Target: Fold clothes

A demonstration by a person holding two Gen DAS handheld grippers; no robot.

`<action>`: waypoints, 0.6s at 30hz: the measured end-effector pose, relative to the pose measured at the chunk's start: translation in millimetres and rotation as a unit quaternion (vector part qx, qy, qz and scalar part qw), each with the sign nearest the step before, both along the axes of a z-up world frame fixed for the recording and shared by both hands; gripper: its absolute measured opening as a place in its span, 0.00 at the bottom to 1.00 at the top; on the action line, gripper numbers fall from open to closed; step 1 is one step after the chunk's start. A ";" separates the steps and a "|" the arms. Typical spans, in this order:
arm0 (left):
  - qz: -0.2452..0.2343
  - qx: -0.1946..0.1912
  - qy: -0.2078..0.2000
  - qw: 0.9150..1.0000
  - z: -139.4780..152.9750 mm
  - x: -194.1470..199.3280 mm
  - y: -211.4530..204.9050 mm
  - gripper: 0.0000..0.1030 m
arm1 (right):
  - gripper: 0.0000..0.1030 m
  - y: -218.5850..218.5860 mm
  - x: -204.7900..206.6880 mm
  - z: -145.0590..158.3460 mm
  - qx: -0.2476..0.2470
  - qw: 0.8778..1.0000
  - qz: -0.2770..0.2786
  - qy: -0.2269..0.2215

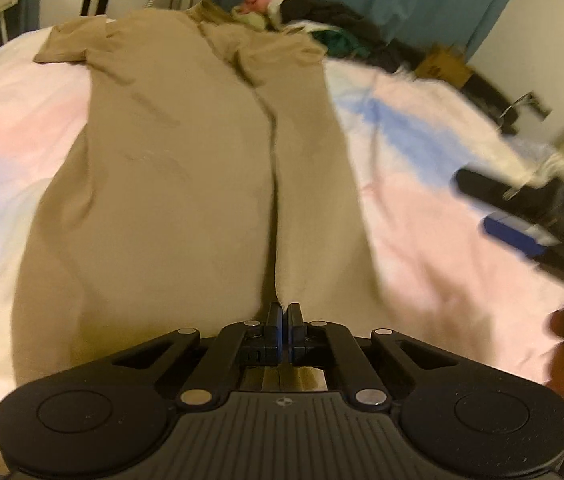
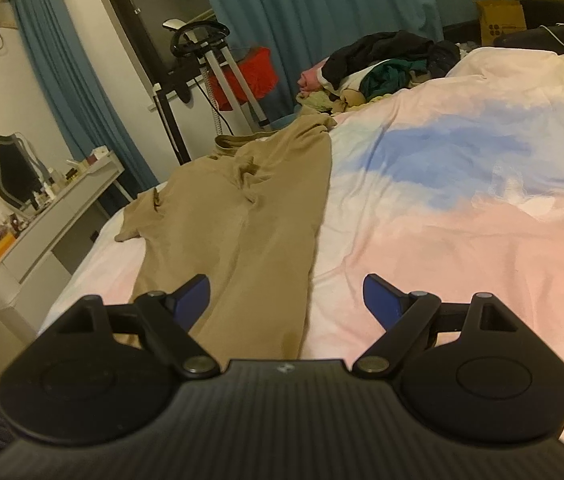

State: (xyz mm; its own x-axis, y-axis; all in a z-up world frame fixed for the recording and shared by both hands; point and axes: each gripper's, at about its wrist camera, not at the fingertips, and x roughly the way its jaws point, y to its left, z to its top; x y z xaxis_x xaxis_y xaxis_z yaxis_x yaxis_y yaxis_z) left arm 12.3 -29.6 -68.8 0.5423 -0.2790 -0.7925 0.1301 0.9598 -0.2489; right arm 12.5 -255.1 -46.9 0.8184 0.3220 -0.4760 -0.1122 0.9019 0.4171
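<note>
At the near edge of the bed, left tool clenched, pads pressed together over the near hem of the tan shirt; whether cloth is actually pinched between them cannot be told, since the fabric disappears just under the tips. Right tool released, fingers spread wide, hovering above the near edge with the shirt's right border directly below its left finger and bare pastel duvet under the other. Blurred in the left view, off to the right, so probably in motion.

Outward from the tools: shirt laid lengthwise toward the far edge of the bed, one side already folded in along a centre crease, one short sleeve sticking out at the far left, collar at the far end. Beyond the collar, at the far edge, a pile of unfolded clothes.

Likely risks: a lift by the left tool alone, if its hold is thin or only one layer deep, letting the folded-in panel slide open and undoing the crease. A pull toward the near edge dragging the whole garment, bunching the soft duvet beneath and skewing the fold line. The right tool closing on duvet instead of shirt, given how close its span sits to the garment's border.
</note>
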 end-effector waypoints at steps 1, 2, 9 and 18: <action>0.000 0.007 0.004 1.000 -2.8 0.9 -1.2 0.03 | 0.83 -0.1 -0.2 0.5 0.001 1.000 0.000 -0.001; -0.001 0.013 0.007 1.000 -4.9 1.8 -2.5 0.04 | 0.83 -0.1 -0.3 1.1 0.001 1.000 0.000 -0.003; -0.008 0.035 -0.021 0.999 16.5 2.8 -6.5 0.47 | 0.83 -5.8 -7.4 10.1 0.012 1.000 -0.010 -0.025; -0.018 0.066 -0.173 0.983 80.6 6.7 -23.3 0.88 | 0.83 -17.4 -23.1 26.6 -0.013 0.996 -0.039 -0.079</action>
State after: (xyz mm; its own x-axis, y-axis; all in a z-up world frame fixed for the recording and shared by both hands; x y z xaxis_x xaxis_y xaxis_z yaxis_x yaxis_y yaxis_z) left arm 19.1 -52.9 11.9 0.7773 -0.2093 -0.5934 0.2189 0.9741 -0.0568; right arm -10.6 -272.4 -20.3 0.9058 0.2441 -0.3463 -0.1043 0.9207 0.3762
